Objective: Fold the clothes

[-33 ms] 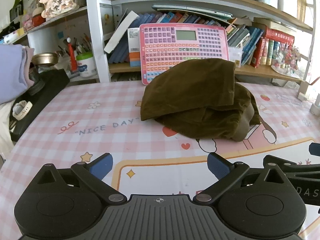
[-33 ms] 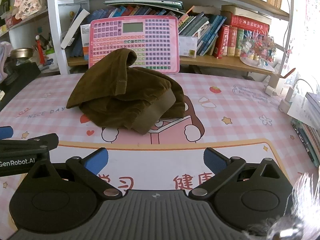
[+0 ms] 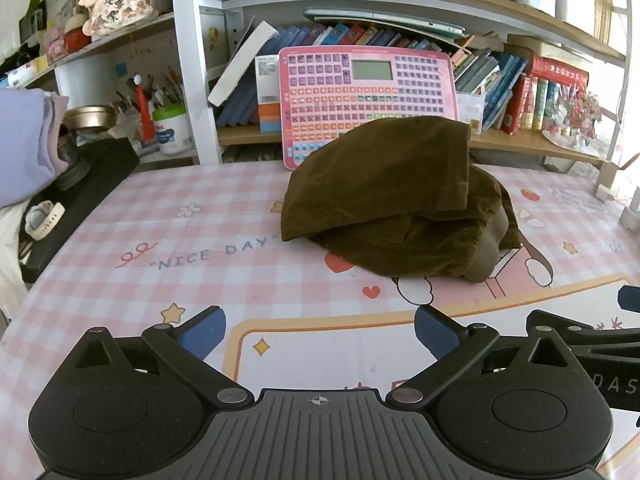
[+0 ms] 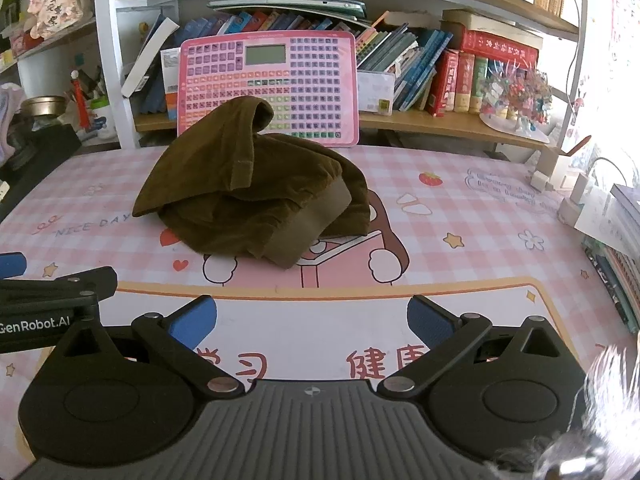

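Both grippers hover low over the pink checked table mat, and neither has anything in it. In the left wrist view, the left gripper fills the bottom of the frame, blue pads spread wide, bare mat showing between them. The right wrist view shows the same for the right gripper: jaws at full spread, nothing but printed mat between the fingertips.

The task's thing, a brown garment, lies in a crumpled heap at the middle of the left view, a little right of centre, well apart from the pads. One flap is draped over the top of the pile, and a paler ribbed band shows at its lower right edge. In the right view the garment sits left of centre, a peak of cloth rising at its top.

Behind it, a pink keyboard toy leans upright against the bookshelf in the upper middle. The words "NICE DAY" are printed on the mat just left of the heap. At the right edge of the left view, part of the other gripper pokes in.
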Demonstrator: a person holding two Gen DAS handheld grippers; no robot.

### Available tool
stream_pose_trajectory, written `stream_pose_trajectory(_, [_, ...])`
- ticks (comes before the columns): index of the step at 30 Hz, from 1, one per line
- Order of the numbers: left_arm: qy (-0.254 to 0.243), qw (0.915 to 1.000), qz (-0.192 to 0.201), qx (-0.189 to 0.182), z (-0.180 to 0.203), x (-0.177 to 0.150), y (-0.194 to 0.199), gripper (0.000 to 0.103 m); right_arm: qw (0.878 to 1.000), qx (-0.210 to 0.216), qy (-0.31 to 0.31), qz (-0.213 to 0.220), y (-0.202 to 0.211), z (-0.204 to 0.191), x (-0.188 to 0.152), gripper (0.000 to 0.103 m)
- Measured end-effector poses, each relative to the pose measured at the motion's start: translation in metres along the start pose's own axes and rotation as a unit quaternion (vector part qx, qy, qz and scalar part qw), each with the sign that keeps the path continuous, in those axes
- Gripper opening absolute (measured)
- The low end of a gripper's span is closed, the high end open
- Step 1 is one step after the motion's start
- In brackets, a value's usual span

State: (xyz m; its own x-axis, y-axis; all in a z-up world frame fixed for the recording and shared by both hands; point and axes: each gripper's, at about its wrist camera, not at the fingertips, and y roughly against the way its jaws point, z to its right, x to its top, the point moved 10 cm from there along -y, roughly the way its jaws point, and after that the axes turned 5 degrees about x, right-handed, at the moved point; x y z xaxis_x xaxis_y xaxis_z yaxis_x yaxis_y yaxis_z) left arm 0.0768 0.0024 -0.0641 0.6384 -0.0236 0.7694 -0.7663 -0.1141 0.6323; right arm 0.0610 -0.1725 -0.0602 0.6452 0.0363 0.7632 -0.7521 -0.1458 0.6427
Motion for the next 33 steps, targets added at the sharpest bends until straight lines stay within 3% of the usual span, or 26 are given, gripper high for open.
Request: stream_pose_trajectory(33, [0.004, 0.9998, 0.003, 0.02, -0.0052, -0.0011, 0.0059, 0.102, 1.0, 0.01, 0.003, -0.001, -0.0014, -0.0044, -0.0011, 0.103])
